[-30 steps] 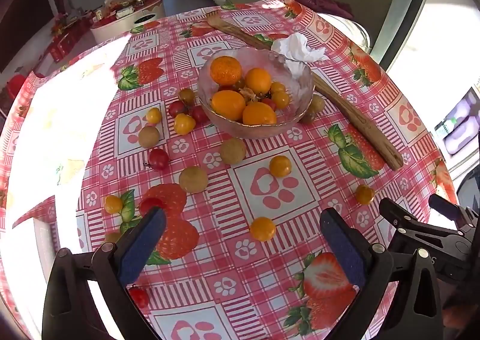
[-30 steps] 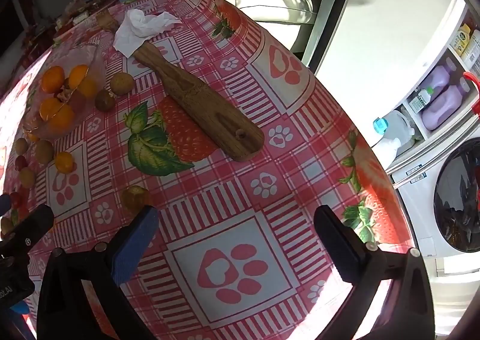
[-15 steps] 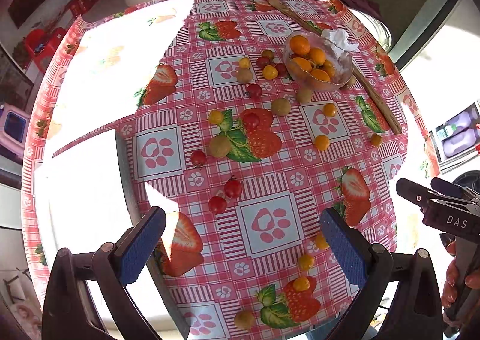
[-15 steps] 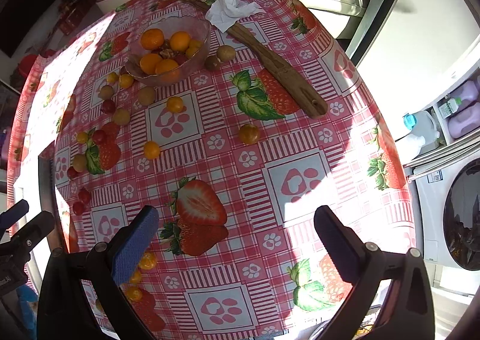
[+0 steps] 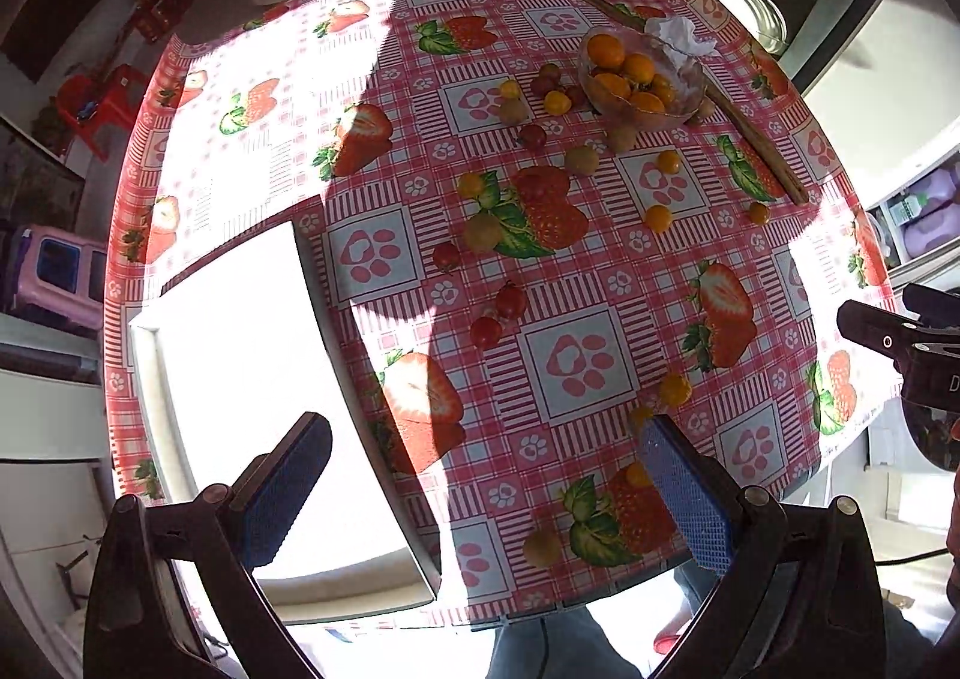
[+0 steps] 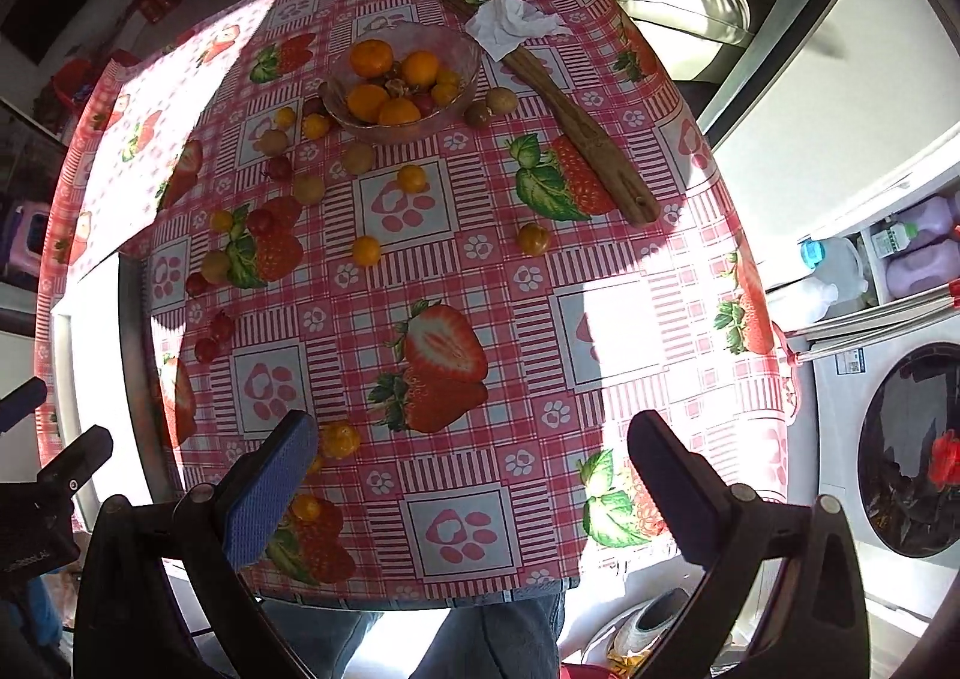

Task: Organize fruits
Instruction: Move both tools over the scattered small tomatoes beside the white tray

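A glass bowl (image 5: pixel 684 106) (image 6: pixel 468 73) with oranges and small fruits stands at the far side of the table. Many small red, yellow and brown fruits lie loose on the strawberry tablecloth (image 5: pixel 564 361), such as a red one (image 5: pixel 486 332) and an orange one (image 6: pixel 340 439). A white tray (image 5: pixel 240 379) lies at the near left. My left gripper (image 5: pixel 480 487) is open and empty, high above the near edge. My right gripper (image 6: pixel 474 475) is open and empty, also above the near edge.
A long wooden spatula (image 6: pixel 570 121) and a crumpled white tissue (image 6: pixel 510 25) lie beside the bowl. A washing machine (image 6: pixel 900 451) stands to the right of the table. A sofa (image 6: pixel 672 1) is behind it.
Both grippers have pulled back and up from the table, so the whole table and the white tray now show. Both stay open.
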Motion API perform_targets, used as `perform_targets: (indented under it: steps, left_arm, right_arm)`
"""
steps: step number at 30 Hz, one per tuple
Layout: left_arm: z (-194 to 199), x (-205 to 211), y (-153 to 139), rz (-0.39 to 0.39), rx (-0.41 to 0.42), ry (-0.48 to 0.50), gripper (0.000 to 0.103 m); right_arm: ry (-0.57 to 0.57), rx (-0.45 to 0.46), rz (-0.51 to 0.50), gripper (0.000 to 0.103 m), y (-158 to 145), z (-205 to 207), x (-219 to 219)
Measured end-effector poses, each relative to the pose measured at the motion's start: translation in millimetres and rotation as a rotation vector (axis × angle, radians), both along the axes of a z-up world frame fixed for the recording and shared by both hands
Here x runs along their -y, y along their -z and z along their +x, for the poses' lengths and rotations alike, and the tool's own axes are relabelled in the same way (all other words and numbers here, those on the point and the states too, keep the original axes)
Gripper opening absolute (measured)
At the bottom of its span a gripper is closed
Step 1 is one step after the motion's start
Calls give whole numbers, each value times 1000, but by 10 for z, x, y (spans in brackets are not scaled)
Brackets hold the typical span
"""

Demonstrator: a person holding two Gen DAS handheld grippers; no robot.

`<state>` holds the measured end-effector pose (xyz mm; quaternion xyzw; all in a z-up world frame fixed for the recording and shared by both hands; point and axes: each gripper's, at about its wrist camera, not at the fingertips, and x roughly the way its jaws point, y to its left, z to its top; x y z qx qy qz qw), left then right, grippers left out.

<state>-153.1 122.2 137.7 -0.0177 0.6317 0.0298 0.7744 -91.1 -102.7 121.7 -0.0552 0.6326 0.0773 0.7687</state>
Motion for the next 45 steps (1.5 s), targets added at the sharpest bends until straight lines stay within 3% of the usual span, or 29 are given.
perform_targets:
  steps: [8, 15, 45]
  left_arm:
    - [-12, 52, -122, 36, -9, 10, 103]
    - [-16, -78, -208, 29, 16, -41, 103]
    - [-89, -121, -213, 50, 23, -63, 103]
  right_arm:
    - [-84, -33, 1, 103, -30, -14, -39]
    - [-82, -66, 19, 103, 6, 80, -37]
    - [-116, -26, 18, 103, -104, 51, -110]
